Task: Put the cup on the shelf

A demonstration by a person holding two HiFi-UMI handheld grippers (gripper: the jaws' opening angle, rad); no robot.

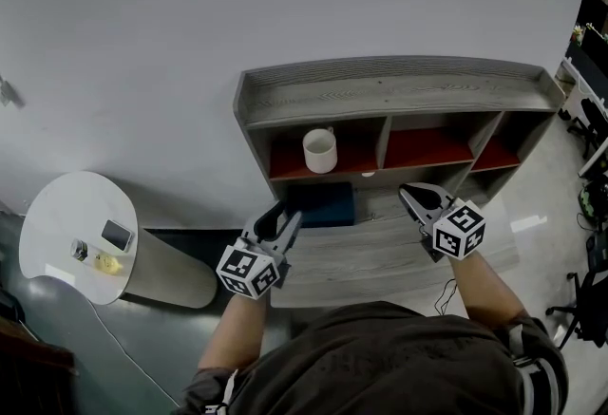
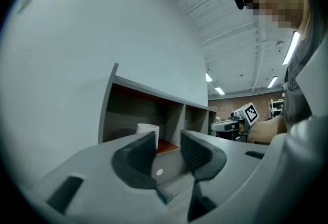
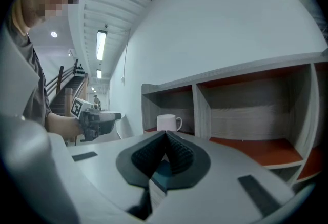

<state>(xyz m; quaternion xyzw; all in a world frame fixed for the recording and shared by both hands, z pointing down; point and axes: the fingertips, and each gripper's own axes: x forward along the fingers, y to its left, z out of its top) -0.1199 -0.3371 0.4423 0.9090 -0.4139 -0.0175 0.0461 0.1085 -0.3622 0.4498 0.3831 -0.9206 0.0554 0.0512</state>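
Observation:
A white cup [image 1: 320, 150] stands upright in the leftmost red-floored compartment of the grey wooden shelf [image 1: 399, 85]. In the left gripper view the cup [image 2: 147, 129] shows just behind the jaws, and the right gripper view has the cup [image 3: 167, 122] in the same compartment with its handle to the right. My left gripper [image 1: 288, 219] hovers in front of and below the shelf, apart from the cup. Its jaws stand partly apart with nothing between them [image 2: 168, 138]. My right gripper [image 1: 410, 193] is off to the right of it, shut and empty [image 3: 165, 138].
A dark blue box [image 1: 323, 204] lies on the wooden desk top [image 1: 380, 256] under the shelf. A round white table [image 1: 57, 214] at the left carries a phone [image 1: 117, 235] and small items. The middle and right shelf compartments hold nothing.

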